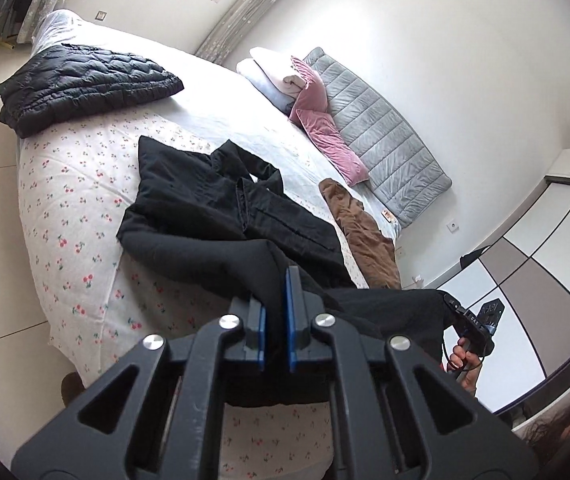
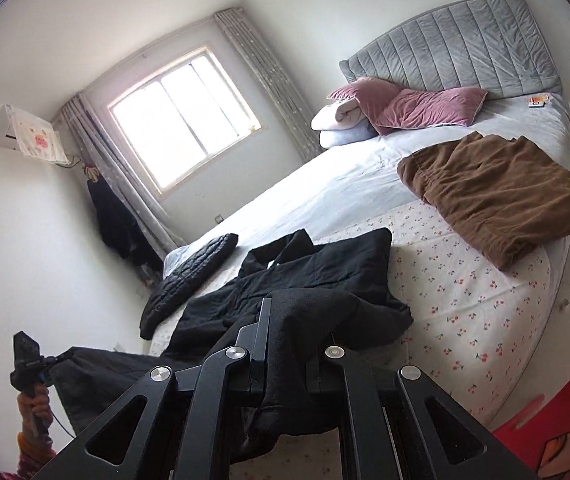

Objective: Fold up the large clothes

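A large black coat (image 1: pixel 213 208) lies spread on the bed, its collar toward the pillows; it also shows in the right wrist view (image 2: pixel 309 272). My left gripper (image 1: pixel 275 300) is shut on the coat's near edge, black cloth pinched between the blue pads. My right gripper (image 2: pixel 285 320) is shut on another part of the same near edge, which hangs lifted off the foot of the bed. Each gripper shows in the other's view, the right one (image 1: pixel 473 328) and the left one (image 2: pixel 31 364), with the cloth stretched between them.
The bed (image 1: pixel 73 184) has a cherry-print sheet. A folded black quilted jacket (image 1: pixel 81 84) lies at its far left, a brown garment (image 2: pixel 493 196) near the right side. Pink pillows (image 2: pixel 425 108) and a grey headboard (image 2: pixel 453 36) stand at the head. A wardrobe (image 1: pixel 541 240) is at right.
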